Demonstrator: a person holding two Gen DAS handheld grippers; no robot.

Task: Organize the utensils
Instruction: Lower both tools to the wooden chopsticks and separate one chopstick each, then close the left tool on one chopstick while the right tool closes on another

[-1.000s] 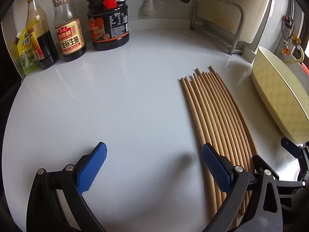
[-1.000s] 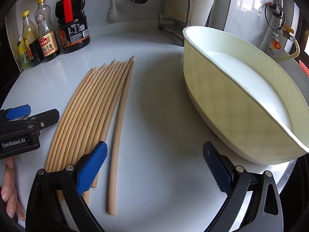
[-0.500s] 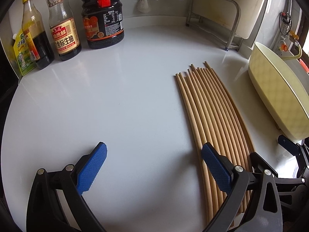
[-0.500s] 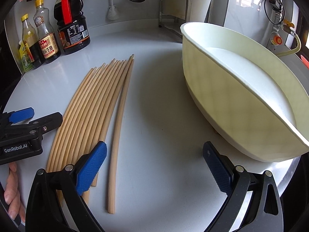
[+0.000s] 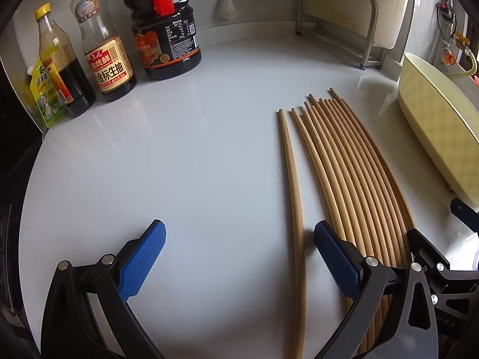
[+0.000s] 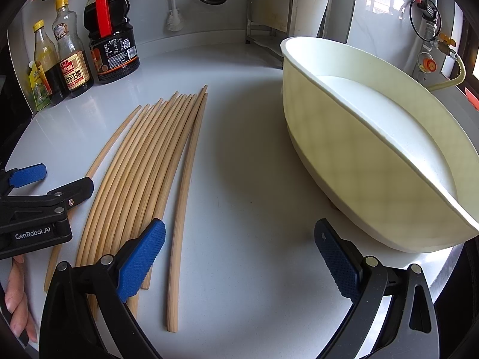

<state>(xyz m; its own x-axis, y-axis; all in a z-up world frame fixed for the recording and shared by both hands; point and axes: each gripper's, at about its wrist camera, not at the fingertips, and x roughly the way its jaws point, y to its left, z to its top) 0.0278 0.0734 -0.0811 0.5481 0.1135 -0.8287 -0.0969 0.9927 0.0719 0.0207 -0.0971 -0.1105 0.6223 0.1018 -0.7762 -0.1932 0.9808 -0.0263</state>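
The left gripper [image 5: 239, 257] hangs low over the white countertop [image 5: 185, 161] with its blue-padded fingers [image 5: 142, 261] spread wide and nothing between them. One wooden chopstick [image 5: 292, 185] lies apart from the others, running into the gap just beside the right-hand pad; its near end is cut off by the frame edge. The remaining chopsticks [image 5: 353, 173] lie side by side in a fan, their near ends hidden under the gripper's black frame.

The right gripper [image 6: 239, 257] is likewise spread and empty, above bare counter between the chopsticks and the cream oval basin [image 6: 344, 149]. Its left pad covers several stick ends. The basin's far rim is cropped. At the back stand three sauce bottles [image 5: 167, 30], and a partly hidden yellow-green pouch [image 5: 42, 95].
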